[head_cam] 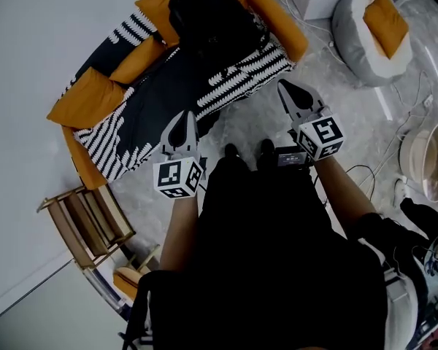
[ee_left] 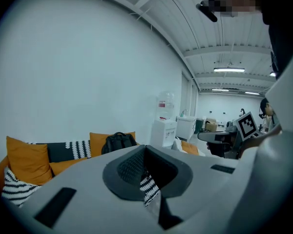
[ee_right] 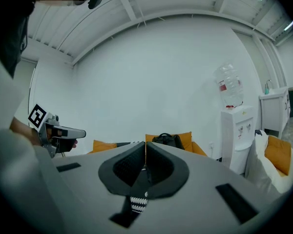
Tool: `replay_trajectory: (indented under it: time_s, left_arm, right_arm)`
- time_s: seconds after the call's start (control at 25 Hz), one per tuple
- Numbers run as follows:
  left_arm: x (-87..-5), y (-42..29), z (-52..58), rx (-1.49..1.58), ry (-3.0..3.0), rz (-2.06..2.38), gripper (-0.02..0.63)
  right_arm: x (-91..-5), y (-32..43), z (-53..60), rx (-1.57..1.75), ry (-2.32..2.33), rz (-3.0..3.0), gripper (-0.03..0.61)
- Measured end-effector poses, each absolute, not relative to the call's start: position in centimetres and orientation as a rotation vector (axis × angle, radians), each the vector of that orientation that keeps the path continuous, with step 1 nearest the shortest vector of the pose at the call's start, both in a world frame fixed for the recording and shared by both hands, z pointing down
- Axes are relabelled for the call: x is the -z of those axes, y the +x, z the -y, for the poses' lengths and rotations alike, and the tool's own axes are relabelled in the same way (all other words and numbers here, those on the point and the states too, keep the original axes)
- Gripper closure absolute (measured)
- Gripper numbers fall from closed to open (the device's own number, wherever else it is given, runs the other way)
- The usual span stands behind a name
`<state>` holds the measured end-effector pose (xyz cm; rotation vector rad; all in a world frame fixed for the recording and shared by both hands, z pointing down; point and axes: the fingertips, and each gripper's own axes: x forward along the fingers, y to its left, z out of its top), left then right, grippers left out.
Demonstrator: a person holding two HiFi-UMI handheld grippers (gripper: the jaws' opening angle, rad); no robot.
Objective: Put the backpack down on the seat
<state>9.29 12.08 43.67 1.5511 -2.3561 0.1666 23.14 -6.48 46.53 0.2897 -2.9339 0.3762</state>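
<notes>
A black backpack (head_cam: pixel 208 17) stands upright at the far end of the sofa seat (head_cam: pixel 160 93), against orange cushions. It also shows in the left gripper view as the backpack (ee_left: pixel 118 141) and in the right gripper view as the backpack (ee_right: pixel 167 140). My left gripper (head_cam: pixel 182 117) hangs just over the sofa's front edge, jaws shut and empty. My right gripper (head_cam: pixel 285 86) is over the floor beside the sofa's front corner, also shut with nothing in it. Both are well short of the backpack and point towards it.
A white water dispenser (ee_right: pixel 237 130) stands right of the sofa. A grey beanbag (head_cam: pixel 369 28) with an orange cushion lies at the far right. A wooden folding chair (head_cam: pixel 87 224) is at the near left. Cables and a fan (head_cam: pixel 431 159) are on the floor at right.
</notes>
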Motion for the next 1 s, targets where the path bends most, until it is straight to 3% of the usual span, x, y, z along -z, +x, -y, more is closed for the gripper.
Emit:
replay_trajectory:
  time_s: [0.52, 1.0]
  left_arm:
    - [-45.1, 10.3, -21.6, -0.074, 1.588, 2.332, 0.597]
    - [-47.7, 11.0, -32.6, -0.044, 1.567, 2.253, 0.597]
  right_arm:
    - [-45.4, 22.8, -3.1, -0.196, 0.251, 2.875, 0.546]
    - [-46.7, 22.9, -14.8, -0.252, 0.219, 2.841, 0.545]
